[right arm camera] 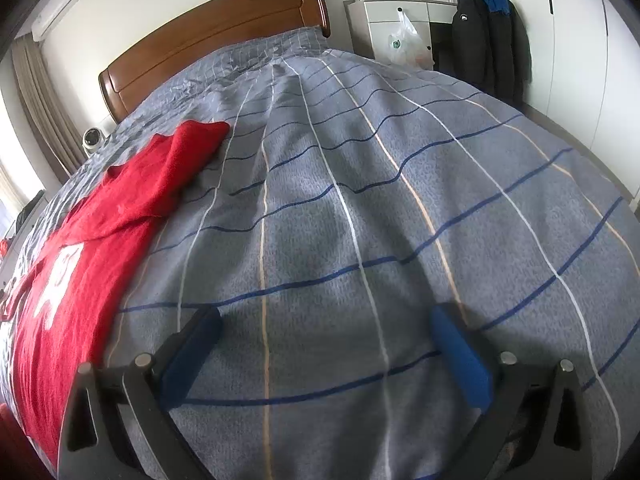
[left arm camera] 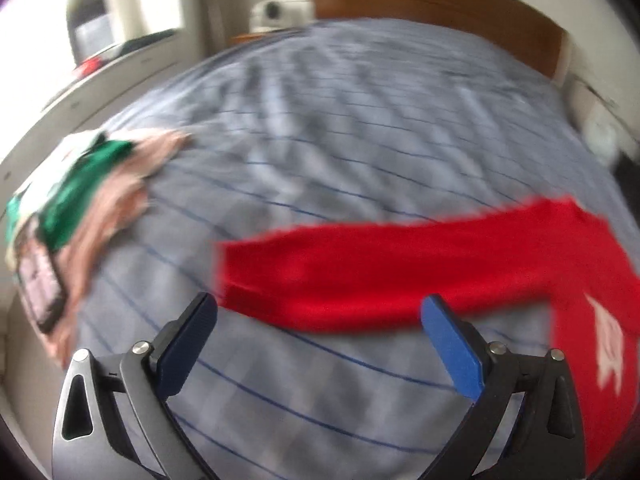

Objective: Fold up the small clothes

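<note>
Your left gripper (left arm camera: 318, 308): jaws apart, empty | red top (left arm camera: 400, 272) flat on bed (left arm camera: 320, 140), sleeve just beyond fingertips | your right gripper (right arm camera: 326, 320): jaws apart, empty, top to its left

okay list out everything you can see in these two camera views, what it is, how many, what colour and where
red sweater: one, red with white print, spread on the bed, sleeves out
clothes pile: one heap, green, pink and white, far left on the bed
bedcover: one, grey-blue with dark blue and white lines, over the bed
headboard: one, brown wood, at the bed's far end
plastic bag: one, white, hanging on the white cabinet
jacket: one, black, hanging right of the cabinet
left hand-held gripper: blue pads, open, above the sweater's sleeve
right hand-held gripper: blue pads, open, over bare bedcover
</note>
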